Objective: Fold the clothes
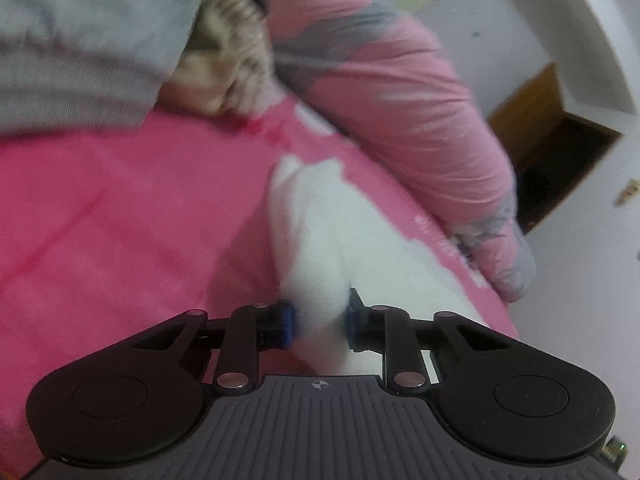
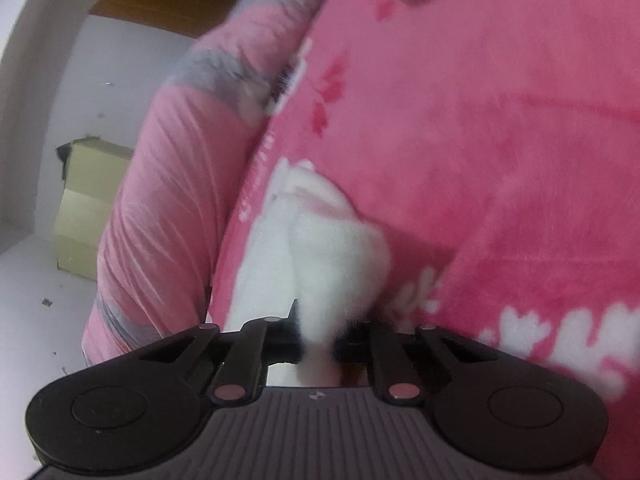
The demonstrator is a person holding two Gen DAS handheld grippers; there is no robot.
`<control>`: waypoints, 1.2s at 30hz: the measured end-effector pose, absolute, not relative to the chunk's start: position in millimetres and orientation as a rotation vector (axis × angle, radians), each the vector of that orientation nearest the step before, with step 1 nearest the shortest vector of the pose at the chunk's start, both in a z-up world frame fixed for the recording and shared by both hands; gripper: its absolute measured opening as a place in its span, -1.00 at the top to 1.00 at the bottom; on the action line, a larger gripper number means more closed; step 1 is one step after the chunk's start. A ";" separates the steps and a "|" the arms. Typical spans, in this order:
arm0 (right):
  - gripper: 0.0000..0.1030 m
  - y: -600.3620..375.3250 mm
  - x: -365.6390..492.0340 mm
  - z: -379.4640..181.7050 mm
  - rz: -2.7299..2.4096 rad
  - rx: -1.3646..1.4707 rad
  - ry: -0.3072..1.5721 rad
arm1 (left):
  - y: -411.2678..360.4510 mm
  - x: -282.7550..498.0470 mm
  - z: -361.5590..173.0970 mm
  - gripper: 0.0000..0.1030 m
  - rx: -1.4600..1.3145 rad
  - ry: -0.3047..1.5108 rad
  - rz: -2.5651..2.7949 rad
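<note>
Both tools are clamped on the white garment: the left tool [image 1: 320,316] and the right tool [image 2: 318,332] each pinch a bunched edge of the white garment [image 1: 320,232], which lies on the pink blanket [image 1: 120,200]. This looks like the grasp before a fold. Next, I judge, both must lift together and carry the edge over evenly.

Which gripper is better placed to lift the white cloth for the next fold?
Neither clearly: the left gripper and the right gripper are each shut on the white cloth over the pink blanket. Probably both should lift together.
</note>
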State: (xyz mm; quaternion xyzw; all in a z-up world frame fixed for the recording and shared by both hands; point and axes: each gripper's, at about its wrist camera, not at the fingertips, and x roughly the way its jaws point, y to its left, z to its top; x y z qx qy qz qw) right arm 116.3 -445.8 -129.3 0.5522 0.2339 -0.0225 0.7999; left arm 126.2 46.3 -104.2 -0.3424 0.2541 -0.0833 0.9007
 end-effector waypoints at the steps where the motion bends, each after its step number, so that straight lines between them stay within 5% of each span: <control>1: 0.77 -443.9 112.4 -123.4 -0.044 1.173 0.493 | 48.5 122.8 -101.1 0.60 -0.714 0.523 -0.175; 16: 0.75 -434.7 -50.7 -100.7 -0.022 1.156 0.573 | 84.0 -7.7 -84.2 0.57 -0.652 0.650 -0.283; 21: 0.48 -429.2 -61.0 -98.8 -0.099 0.929 0.665 | 81.3 -6.7 -98.7 0.32 -0.497 0.703 -0.301; 23: 0.06 -429.1 -71.1 -81.3 -0.139 0.831 0.660 | 89.1 -13.7 -88.4 0.16 -0.489 0.665 -0.275; 27: 0.08 -431.2 -103.0 -44.9 -0.270 0.633 0.575 | 105.4 -33.2 -62.1 0.01 -0.425 0.523 -0.186; 30: 0.22 -417.4 -108.6 -24.6 -0.318 0.492 0.484 | 92.8 -29.7 -47.7 0.01 -0.339 0.488 -0.227; 32: 0.50 -396.9 -97.7 -20.3 -0.292 0.391 0.446 | 72.6 -23.9 -45.1 0.01 -0.264 0.480 -0.282; 36: 0.58 -356.9 -71.2 -29.9 -0.208 0.221 0.469 | 38.3 -9.1 -57.9 0.01 -0.149 0.514 -0.301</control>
